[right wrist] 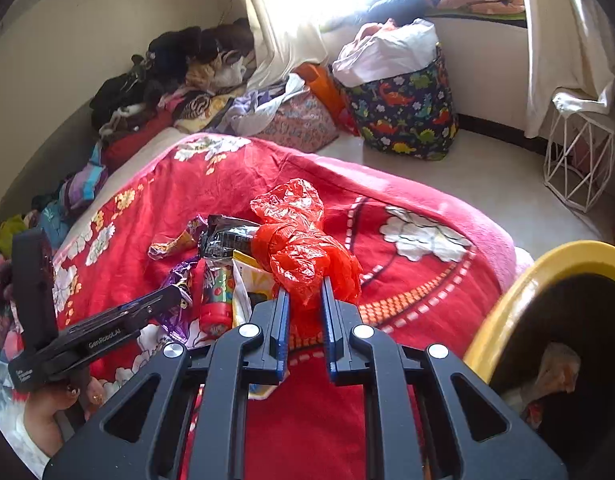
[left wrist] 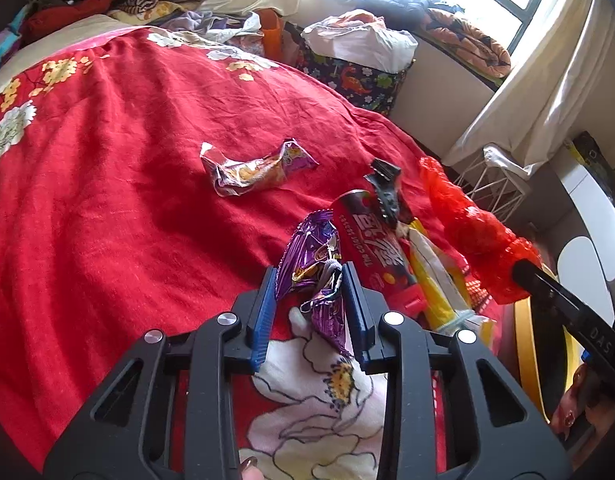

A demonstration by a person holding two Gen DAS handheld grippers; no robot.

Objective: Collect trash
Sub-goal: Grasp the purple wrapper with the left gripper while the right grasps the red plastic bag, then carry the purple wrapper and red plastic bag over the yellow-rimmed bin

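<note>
On the bed's red blanket [left wrist: 107,184], the left gripper [left wrist: 309,276] was seen with its jaws closed narrowly on a crumpled purple wrapper [left wrist: 311,252], while the right gripper [right wrist: 303,286] had its jaws pressed nearly shut on a bunched red plastic bag [right wrist: 303,248]. Both grips were judged shallow: thin foil could slide out of the left jaws when lifted, and only a fold of the bag might be held, so the rest could trail and drag the dark snack tube [left wrist: 367,240] or the yellow packet [left wrist: 431,284] lying just beside it. A further wrapper [left wrist: 255,170] lay apart, farther up the bed. The yellow-rimmed bin [right wrist: 507,304] stood beside the bed's edge at the right, close enough that a dropped piece could fall to the floor between them. Open blanket was left to the left; the two grippers worked near each other, so a collision was possible.
</note>
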